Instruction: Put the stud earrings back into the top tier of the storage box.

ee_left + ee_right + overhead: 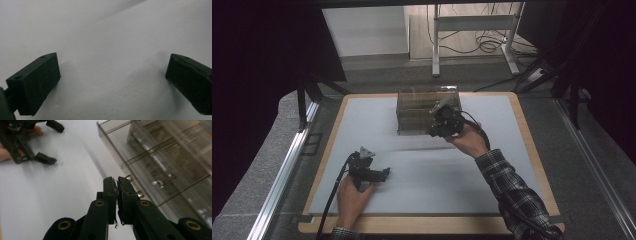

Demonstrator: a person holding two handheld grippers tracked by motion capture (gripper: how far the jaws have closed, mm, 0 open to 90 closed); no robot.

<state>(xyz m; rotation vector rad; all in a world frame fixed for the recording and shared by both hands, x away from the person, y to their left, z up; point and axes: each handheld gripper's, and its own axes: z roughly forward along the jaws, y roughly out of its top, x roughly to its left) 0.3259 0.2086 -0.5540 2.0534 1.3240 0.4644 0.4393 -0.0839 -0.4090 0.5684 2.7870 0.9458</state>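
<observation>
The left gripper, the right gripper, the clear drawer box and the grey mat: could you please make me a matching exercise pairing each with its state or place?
Things:
1. left gripper
2. right gripper
3. clear drawer box
4. grey mat

States or places:
A. stands at the mat's far edge
B. fingers wide apart over bare mat
C. covers the wooden tabletop
D. fingers closed together beside the box

Pairs: 1-B, 2-D, 3-A, 4-C
</observation>
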